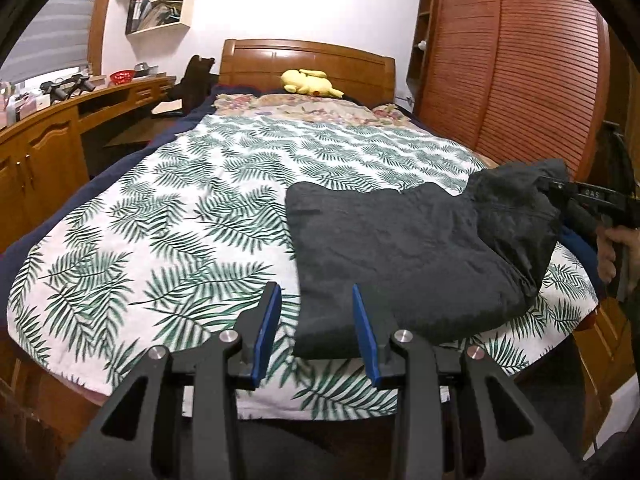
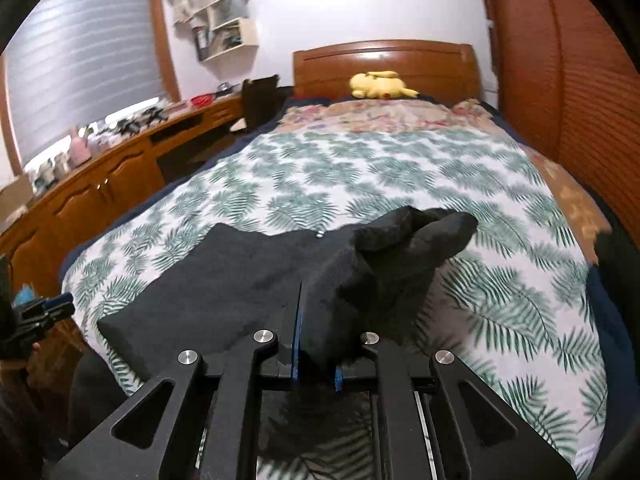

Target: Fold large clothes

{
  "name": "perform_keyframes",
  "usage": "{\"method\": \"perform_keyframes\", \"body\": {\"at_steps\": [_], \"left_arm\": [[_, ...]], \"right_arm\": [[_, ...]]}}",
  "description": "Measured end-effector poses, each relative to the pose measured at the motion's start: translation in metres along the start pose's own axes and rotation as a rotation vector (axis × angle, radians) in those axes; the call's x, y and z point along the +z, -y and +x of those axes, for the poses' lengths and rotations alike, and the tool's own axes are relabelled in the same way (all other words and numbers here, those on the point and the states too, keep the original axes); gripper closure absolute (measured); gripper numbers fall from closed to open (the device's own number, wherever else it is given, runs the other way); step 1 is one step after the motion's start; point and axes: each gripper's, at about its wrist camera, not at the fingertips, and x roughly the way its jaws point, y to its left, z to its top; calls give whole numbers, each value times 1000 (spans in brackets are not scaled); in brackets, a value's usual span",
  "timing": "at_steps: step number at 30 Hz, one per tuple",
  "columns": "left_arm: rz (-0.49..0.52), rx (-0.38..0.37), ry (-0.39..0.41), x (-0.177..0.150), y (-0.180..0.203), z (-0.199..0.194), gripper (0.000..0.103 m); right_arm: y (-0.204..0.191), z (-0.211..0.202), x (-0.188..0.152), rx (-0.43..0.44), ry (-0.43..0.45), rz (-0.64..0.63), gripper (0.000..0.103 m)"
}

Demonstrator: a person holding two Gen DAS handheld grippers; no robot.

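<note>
A dark grey garment (image 1: 400, 248) lies partly folded on the leaf-print bedspread (image 1: 180, 220), toward the bed's near right side. My left gripper (image 1: 314, 300) is open and empty, just above the garment's near left corner. My right gripper (image 2: 316, 320) is shut on the garment (image 2: 240, 280) and lifts its right edge, so that a bunched fold (image 2: 412, 240) stands up above the bed. In the left wrist view the right gripper (image 1: 560, 196) shows at the far right, with the raised cloth hanging from it.
A yellow plush toy (image 1: 310, 82) lies by the wooden headboard (image 1: 308, 60). A wooden desk (image 1: 60, 140) with clutter runs along the left. A slatted wardrobe (image 1: 520, 60) stands close on the right. A floral blanket (image 1: 312, 108) covers the bed's head end.
</note>
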Motion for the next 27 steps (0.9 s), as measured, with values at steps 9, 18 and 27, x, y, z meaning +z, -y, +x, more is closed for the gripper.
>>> {"method": "perform_keyframes", "body": {"at_steps": [9,18,27], "left_arm": [[-17,45,7,-9,-30,-12,68],[-53,76,-7,-19,-49,-18,68],[-34,54,-2,-13,-38,-16,68]], "right_arm": [[-108,53,33,95,-34,-201,95],[-223,103,20,362,-136,-279,91],[-221,91,9,328,-159,-314,55]]}}
